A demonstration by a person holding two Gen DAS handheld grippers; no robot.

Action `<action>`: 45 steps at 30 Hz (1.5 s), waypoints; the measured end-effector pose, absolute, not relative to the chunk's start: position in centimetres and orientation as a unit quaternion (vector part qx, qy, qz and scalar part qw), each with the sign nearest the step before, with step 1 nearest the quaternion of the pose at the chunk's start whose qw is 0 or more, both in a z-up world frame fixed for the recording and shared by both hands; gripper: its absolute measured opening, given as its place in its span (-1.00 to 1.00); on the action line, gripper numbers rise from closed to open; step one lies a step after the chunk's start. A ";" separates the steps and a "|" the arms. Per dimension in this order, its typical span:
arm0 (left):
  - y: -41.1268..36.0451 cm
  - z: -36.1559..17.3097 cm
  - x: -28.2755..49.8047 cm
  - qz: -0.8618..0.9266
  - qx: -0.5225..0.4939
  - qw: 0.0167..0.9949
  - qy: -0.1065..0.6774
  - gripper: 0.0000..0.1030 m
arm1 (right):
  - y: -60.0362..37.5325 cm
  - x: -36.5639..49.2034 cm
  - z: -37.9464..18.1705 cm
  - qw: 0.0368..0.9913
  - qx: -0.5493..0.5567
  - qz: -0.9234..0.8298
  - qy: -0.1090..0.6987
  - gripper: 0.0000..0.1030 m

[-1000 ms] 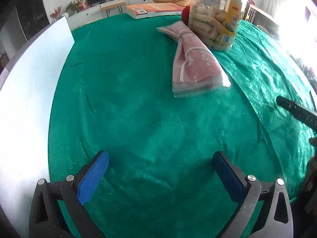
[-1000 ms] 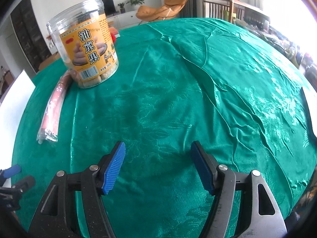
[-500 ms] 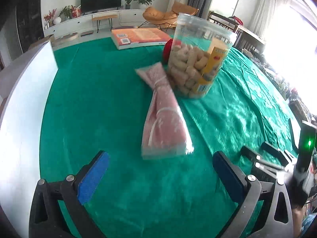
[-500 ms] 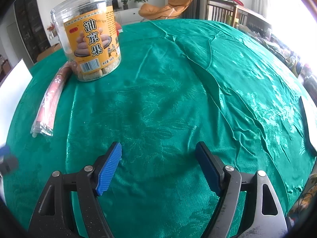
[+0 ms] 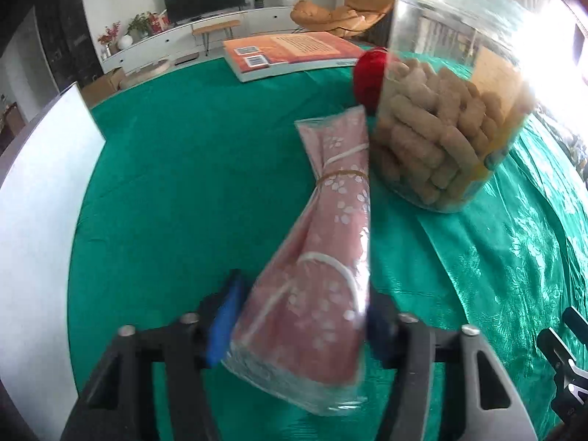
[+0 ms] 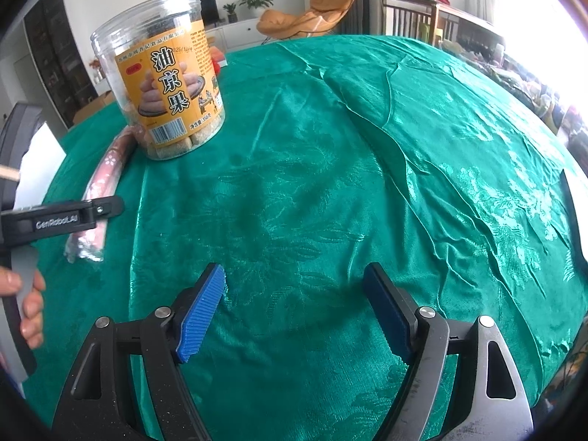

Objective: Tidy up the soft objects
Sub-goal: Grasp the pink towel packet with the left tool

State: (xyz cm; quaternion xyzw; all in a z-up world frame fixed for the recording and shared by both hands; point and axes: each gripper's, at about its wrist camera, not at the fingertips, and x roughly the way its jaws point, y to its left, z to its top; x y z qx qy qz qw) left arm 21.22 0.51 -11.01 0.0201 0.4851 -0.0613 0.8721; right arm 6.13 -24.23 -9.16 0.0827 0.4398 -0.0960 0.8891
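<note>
— Two grippers noted; state of the left gripper [image 5: 299, 325]?
— Jaws have just been closing; blue pads now pinch the near end of the pink wrapped bundle [image 5: 323, 257]; bundle lies on the green tablecloth [image 5: 176, 198], touching the snack jar [image 5: 448, 110].
— Right gripper [image 6: 294, 310]?
— Spread wide; nothing between its pads.

You have one pink pack [image 5: 323, 257], one snack jar [image 5: 441, 117], one book [image 5: 290, 51], one red ball [image 5: 369, 77] and two grippers [image 5: 299, 325] [image 6: 294, 308].
</note>
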 end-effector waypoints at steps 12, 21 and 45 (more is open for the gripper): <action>4.4 -11.0 20.4 0.005 0.035 0.888 0.458 0.47 | -24.4 6.1 -9.1 0.890 0.090 -0.094 0.437 0.57; 6.6 -11.7 20.6 0.020 -0.018 0.889 0.458 1.00 | -29.8 9.6 -7.9 0.889 0.170 -0.072 0.419 0.55; 6.8 -11.9 20.4 0.023 -0.016 0.890 0.456 1.00 | -27.3 28.7 -5.1 0.875 0.110 0.145 0.449 0.40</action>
